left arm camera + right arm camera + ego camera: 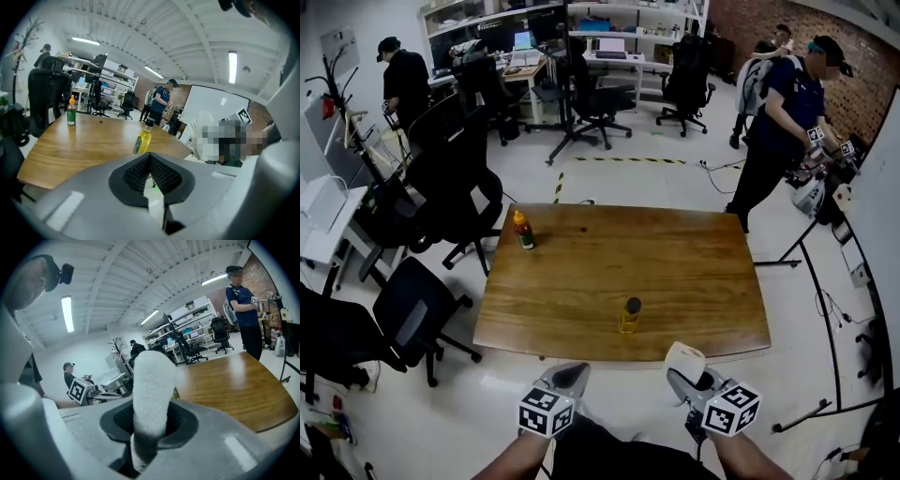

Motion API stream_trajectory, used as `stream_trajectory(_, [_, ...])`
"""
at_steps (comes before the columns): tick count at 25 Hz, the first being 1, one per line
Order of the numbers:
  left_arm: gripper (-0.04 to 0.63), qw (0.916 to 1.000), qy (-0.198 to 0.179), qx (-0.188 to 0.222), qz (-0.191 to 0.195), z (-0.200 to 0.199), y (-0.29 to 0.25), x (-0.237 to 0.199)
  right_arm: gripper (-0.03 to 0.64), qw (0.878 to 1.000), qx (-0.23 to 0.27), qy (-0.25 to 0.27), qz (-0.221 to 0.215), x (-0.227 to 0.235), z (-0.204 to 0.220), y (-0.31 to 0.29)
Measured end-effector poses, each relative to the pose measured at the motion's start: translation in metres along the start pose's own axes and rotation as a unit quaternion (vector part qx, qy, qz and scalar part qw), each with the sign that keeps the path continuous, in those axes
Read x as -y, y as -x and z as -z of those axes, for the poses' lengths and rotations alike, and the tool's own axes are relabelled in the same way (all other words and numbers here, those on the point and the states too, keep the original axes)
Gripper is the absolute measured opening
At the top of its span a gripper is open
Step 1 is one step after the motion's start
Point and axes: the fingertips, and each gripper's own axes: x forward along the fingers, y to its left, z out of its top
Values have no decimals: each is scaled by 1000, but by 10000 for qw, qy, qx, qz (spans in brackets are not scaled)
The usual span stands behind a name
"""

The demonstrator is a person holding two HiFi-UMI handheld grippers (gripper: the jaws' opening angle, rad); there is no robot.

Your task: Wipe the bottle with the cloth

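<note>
A small yellow bottle (pixel 629 316) with a black cap stands upright on the wooden table (pixel 694 272), near its front edge. In the left gripper view the yellow bottle (pixel 142 140) rises just beyond the jaws. My left gripper (pixel 567 378) hangs below the table's front edge, shut with nothing between its jaws. My right gripper (pixel 686 375) is beside it on the right, shut on a rolled white cloth (pixel 683 357) that sticks up past the fingertips. In the right gripper view the white cloth (pixel 151 394) hides most of the bottle.
A second bottle (pixel 523 230) with an orange cap stands at the table's far left corner. Black office chairs (pixel 412 314) crowd the left side. A person (pixel 783 122) stands at the far right, another person (pixel 403 80) at the back left by the desks.
</note>
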Motion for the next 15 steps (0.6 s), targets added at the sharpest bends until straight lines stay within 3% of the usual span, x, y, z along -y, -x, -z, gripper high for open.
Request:
stream_trajectory(6, [17, 9991, 171, -280, -253, 60, 27, 69, 78, 9989, -73, -100, -461, 1, 48, 52])
stream_trajectory(9, [17, 9990, -57, -316, -311, 77, 39, 95, 78, 9984, -104, -241, -496, 2, 63, 70])
stream_trajectory(12, [17, 9977, -309, -441, -409, 87, 51, 105, 78, 9980, -11, -254, -576, -12, 65, 85])
stream_trajectory(15, [17, 9984, -165, -269, -467, 82, 57, 99, 78, 9982, 78, -190, -555, -22, 65, 92])
